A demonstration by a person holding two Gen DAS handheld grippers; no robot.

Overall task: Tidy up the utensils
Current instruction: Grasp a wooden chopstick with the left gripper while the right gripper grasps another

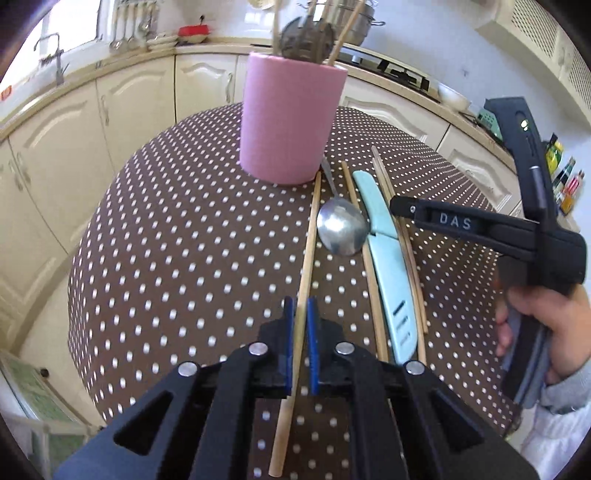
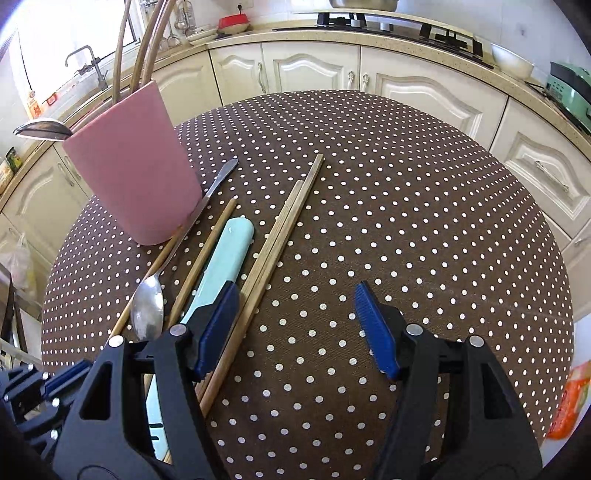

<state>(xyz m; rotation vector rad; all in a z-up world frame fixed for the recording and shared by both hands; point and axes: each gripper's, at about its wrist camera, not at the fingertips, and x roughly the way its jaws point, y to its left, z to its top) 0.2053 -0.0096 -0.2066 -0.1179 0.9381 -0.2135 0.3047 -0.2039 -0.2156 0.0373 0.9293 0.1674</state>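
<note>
On the brown dotted tablecloth [image 1: 184,236], my left gripper [image 1: 300,308] is shut on a wooden chopstick [image 1: 308,251] that runs from the pink cup [image 1: 291,118] toward me. Spoons and chopsticks stand in the cup. To the right lie a metal spoon [image 1: 341,225], a single chopstick [image 1: 369,273], a pale blue knife [image 1: 386,258] and a pair of chopsticks [image 1: 412,266]. My right gripper [image 2: 297,288] is open above the cloth, its left pad over the knife [image 2: 221,266] beside the chopstick pair [image 2: 284,236]. The spoon [image 2: 147,310] and cup [image 2: 136,177] are to its left.
The round table's edge drops off close on all sides. Cream kitchen cabinets [image 2: 310,70], a counter with a stove [image 2: 399,27] and a sink tap [image 2: 86,61] ring the table. An orange bag [image 2: 569,398] sits beyond the table's right edge. A hand [image 1: 535,321] holds the right gripper.
</note>
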